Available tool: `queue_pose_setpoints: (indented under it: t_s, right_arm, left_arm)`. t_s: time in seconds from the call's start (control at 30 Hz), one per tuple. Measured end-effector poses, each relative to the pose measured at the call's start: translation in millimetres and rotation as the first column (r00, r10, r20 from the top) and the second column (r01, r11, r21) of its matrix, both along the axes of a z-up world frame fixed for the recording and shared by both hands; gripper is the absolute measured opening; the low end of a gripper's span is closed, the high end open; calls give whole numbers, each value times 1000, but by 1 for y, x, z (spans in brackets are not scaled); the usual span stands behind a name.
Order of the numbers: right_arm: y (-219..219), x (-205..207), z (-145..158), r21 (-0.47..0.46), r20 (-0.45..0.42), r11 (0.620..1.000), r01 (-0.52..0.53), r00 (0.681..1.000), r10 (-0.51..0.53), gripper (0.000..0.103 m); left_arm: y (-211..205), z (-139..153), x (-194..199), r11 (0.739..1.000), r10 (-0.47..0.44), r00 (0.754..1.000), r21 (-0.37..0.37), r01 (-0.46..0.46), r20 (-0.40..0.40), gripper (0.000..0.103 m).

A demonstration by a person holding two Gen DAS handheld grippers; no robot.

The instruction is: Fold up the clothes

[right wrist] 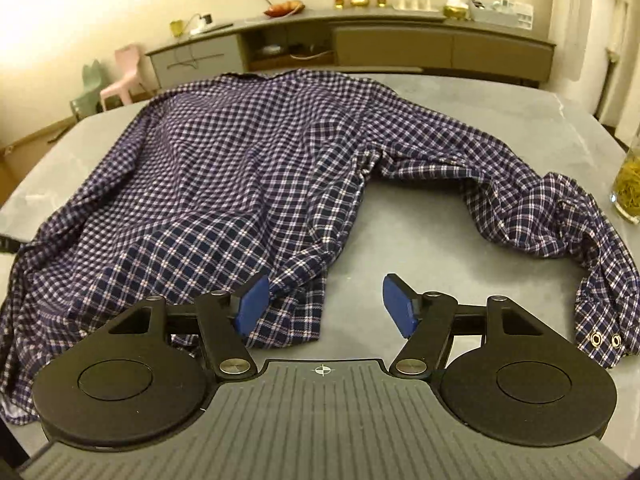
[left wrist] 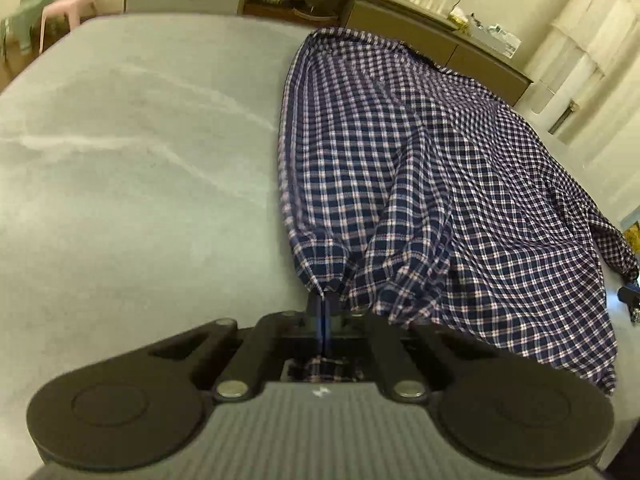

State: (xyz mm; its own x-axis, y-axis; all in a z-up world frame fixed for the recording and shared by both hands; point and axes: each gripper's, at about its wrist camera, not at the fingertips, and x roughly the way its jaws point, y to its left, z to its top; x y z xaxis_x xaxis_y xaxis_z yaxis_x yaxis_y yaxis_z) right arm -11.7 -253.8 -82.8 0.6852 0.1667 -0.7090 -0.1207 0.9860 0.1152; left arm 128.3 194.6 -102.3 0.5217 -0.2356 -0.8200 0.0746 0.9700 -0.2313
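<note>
A navy and white checked shirt (left wrist: 440, 160) lies spread on the grey table (left wrist: 140, 160). My left gripper (left wrist: 324, 308) is shut on a bunched edge of the shirt at its near left corner, and a bit of cloth shows behind the fingers. In the right wrist view the shirt (right wrist: 240, 168) covers the left and middle of the table (right wrist: 420, 232). One sleeve (right wrist: 540, 208) trails right and curls back to a cuff (right wrist: 600, 340) with two metal snaps. My right gripper (right wrist: 326, 304) is open. Its left pad (right wrist: 252, 304) sits by the shirt's near hem corner, with nothing pinched.
A glass jar (right wrist: 630, 184) with yellow contents stands at the table's right edge, close to the sleeve. Behind the table runs a long low sideboard (right wrist: 400, 44) with small items on top. A pink chair (right wrist: 124, 76) and a green one stand at the far left.
</note>
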Motion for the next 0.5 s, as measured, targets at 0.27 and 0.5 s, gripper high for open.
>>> queue_pose_setpoints:
  t_s: [0.27, 0.5]
  right_arm:
    - [-2, 1, -10, 22, -30, 1000, -13, 999, 13, 62]
    - [2, 1, -13, 9, -49, 1000, -21, 999, 22, 62]
  left_arm:
    - [95, 80, 24, 873, 407, 875, 169, -457, 262, 5]
    - [83, 84, 16, 923, 291, 936, 202, -329, 197, 41]
